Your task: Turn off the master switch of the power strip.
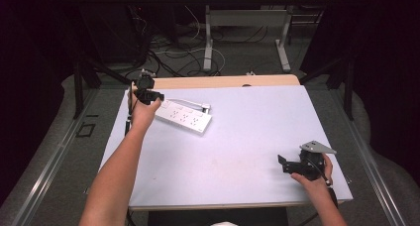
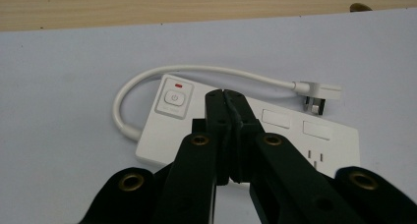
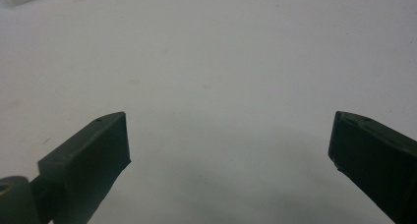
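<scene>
At the far left of the table [image 1: 237,137], the left gripper [image 2: 224,94] is held above the white power strip [image 2: 162,135]. Its jaws are pressed together tip to tip and grip nothing. In the left gripper view the closed tips sit over the strip's top face, just right of the square power button [image 2: 174,99]. Whether they touch the plastic cannot be told.

The button carries a power symbol, and a small red indicator mark [image 2: 178,85] lies just beyond it. No readable brand or writing shows. Past the tips to the right the strip shows two blank rectangular covers and a set of socket slots [image 2: 316,156]. Its short white cable [image 2: 206,69] loops from the button end around the far side to a flat plug [image 2: 317,94] lying on the table.

In the high view the strip lies slantwise, with the left hand [image 1: 143,112] over its left end.

Well apart, at the near right, the right gripper [image 3: 228,150] rests in the right hand [image 1: 312,179]. Its jaws are spread wide, with bare table surface between them.
</scene>
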Demonstrator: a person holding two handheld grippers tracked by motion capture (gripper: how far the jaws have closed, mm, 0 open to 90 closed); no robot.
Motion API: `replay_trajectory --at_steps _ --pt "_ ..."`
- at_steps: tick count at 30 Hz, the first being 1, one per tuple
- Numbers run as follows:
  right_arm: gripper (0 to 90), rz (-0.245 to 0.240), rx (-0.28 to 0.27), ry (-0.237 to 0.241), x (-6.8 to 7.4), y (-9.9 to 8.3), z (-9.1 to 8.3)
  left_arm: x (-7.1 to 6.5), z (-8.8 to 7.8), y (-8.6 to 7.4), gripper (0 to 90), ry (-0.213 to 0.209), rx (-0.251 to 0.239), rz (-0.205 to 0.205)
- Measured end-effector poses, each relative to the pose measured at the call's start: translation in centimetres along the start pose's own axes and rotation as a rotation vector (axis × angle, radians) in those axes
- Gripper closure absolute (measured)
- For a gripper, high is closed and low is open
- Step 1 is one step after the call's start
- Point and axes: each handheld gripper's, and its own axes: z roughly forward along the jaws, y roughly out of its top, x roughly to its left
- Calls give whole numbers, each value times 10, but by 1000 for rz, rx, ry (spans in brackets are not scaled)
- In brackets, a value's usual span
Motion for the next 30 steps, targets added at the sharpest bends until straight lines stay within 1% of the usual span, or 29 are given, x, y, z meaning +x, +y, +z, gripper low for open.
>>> replay_trajectory --at_steps 2,4,5,8,10,13,15,16,17,18,19,20,21,22,23,25,27,30 --pt "16 1 1 -3 0 0 1 0 4 1 900 2 -6 0" --pt "15 -1 3 -8 0 0 0 1 7 2 900 -2 19 11" --pt "15 -2 1 -10 -1 0 0 1 11 2 900 5 11 12" --pt "14 0 -10 -13 -1 0 0 4 20 2 900 14 22 0" --pt "15 4 -1 -7 -2 0 -1 7 25 2 900 14 31 -5" --pt "15 8 5 -8 -2 -1 0 10 31 2 900 27 35 -3" --pt "14 5 4 -7 -2 -1 0 12 33 2 900 18 39 -3" --pt "14 6 3 -7 -3 -1 0 14 34 3 900 14 51 -3" --pt "14 1 4 -9 -3 -2 0 16 35 2 900 17 42 -6" --pt "14 11 7 -9 -4 -2 0 18 36 2 900 18 40 -17" --pt "15 14 12 -14 -4 -2 0 19 37 2 900 18 38 -20" --pt "14 13 7 -10 -5 -3 0 21 37 2 900 27 43 -20" --pt "14 10 5 -12 -5 -3 0 21 39 2 900 33 37 -27" --pt "14 15 6 -11 -5 -2 0 23 38 2 900 24 55 -27" --pt "14 14 5 -11 -5 -2 0 23 41 2 900 29 36 -38" --pt "14 9 2 -11 -4 -2 0 25 43 2 900 29 44 -33" --pt "14 19 7 -10 -3 -2 0 26 47 2 900 34 34 -48" --pt "15 9 13 -15 -5 -3 2 29 53 1 900 31 35 -67"
